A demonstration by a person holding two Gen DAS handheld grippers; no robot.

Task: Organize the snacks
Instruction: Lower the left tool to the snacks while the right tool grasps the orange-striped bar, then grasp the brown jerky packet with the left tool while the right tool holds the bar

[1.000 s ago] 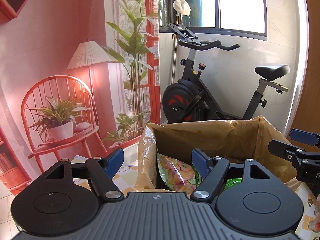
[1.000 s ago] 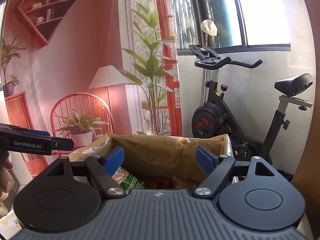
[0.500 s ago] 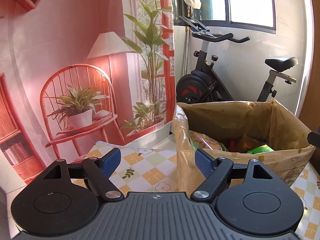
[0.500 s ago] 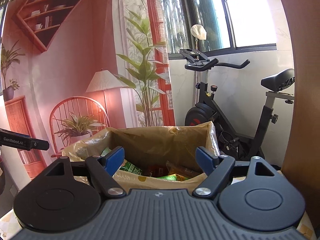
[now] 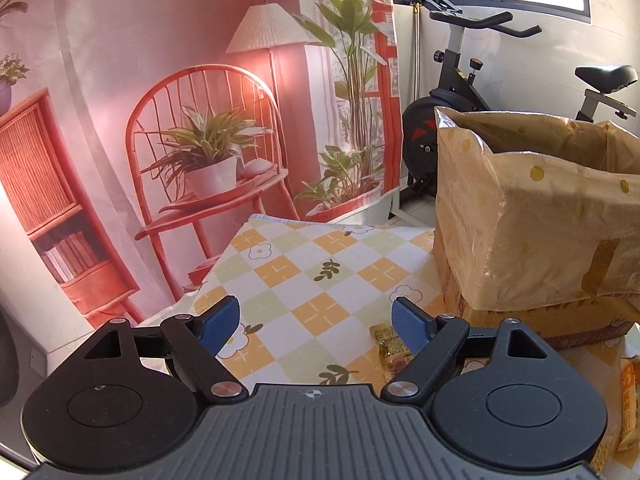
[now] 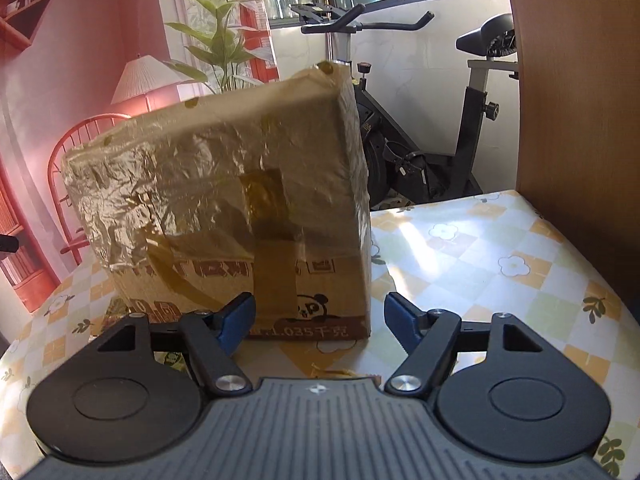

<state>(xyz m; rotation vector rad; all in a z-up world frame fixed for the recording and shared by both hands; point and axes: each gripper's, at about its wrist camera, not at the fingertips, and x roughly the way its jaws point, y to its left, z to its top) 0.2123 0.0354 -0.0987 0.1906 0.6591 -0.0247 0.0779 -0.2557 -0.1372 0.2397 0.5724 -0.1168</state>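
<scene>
Beside the right jaw tip: a small snack packet point(image 5: 390, 346) lies flat on the worktop point(image 5: 320, 264), partly hidden behind the blue pad, so its full outline cannot be told.
Direction from the left gripper: the left gripper point(image 5: 316, 326) points down at bare cloth; the packet sits off its centre line toward the right pad, near the lined box point(image 5: 536, 216).
Long axis of the packet: seems to run away from the camera toward the box, a judgement only, since part is covered.
Second snack: an orange wrapped bar point(image 5: 629, 400) at the right edge of the left wrist view, upright in the frame, just in front of the box corner.
Third snack: a thin wrapper edge point(image 6: 344, 372) shows just under the right gripper point(image 6: 318, 324), between its pads and the box front; what it is cannot be told.
Nearer hand: left for the packet, right for the wrapper edge, as I judge it.
Left jaws: spread wide, nothing between them.
Right jaws: closing at this moment, nothing pressed between the pads; the wrapper lies below them.
Box contents: not visible from either view now.
Count: one box with a yellowish plastic liner; two snacks in the left wrist view, one wrapper edge in the right wrist view, which may or may not be one of those two; two grippers.
Surroundings: one exercise bike point(image 6: 400, 152) behind the worktop, a printed backdrop point(image 5: 160, 120) to the left.
</scene>
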